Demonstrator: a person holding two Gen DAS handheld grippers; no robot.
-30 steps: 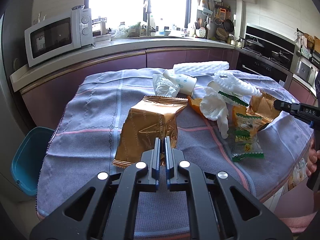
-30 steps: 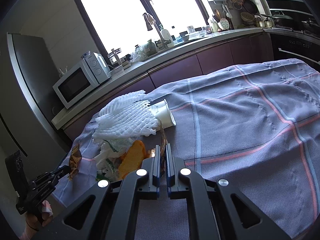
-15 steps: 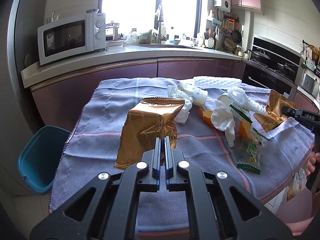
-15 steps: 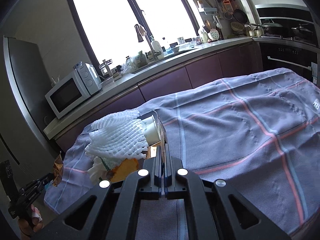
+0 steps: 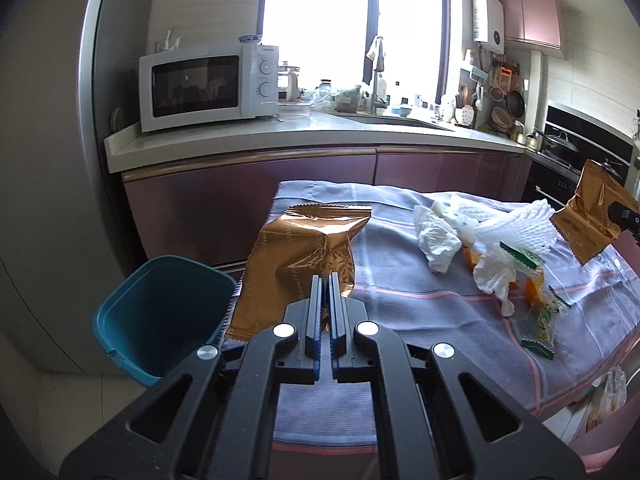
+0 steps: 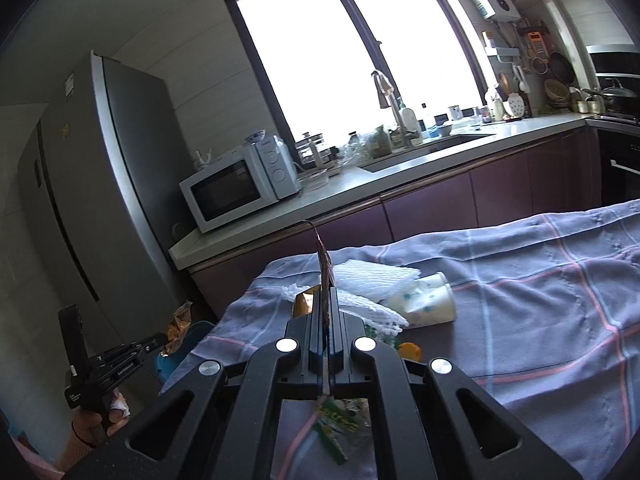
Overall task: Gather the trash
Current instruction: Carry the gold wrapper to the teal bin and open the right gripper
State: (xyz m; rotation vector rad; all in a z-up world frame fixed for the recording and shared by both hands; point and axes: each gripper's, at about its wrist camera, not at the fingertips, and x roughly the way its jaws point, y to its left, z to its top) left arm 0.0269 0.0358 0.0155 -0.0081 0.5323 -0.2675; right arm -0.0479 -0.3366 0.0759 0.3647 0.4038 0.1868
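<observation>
Left gripper [image 5: 325, 280] clamped on large gold snack bag [image 5: 298, 264], teal bin [image 5: 160, 312] to its left. Right gripper [image 6: 329, 294] pinched smaller gold wrapper [image 6: 325, 268] edge-on above tablecloth [image 6: 540, 300].

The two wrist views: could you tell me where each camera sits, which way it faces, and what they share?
Left wrist: on the left gripper, shut on a gold wrapper, facing the microwave and blue bin; only its own fingers show.
Right wrist: on the right gripper, shut on a second gold wrapper seen edge-on, facing the window; a hand holding the left gripper shows at lower left.
Shared: microwave, clothed table, foam netting, paper cup.
</observation>
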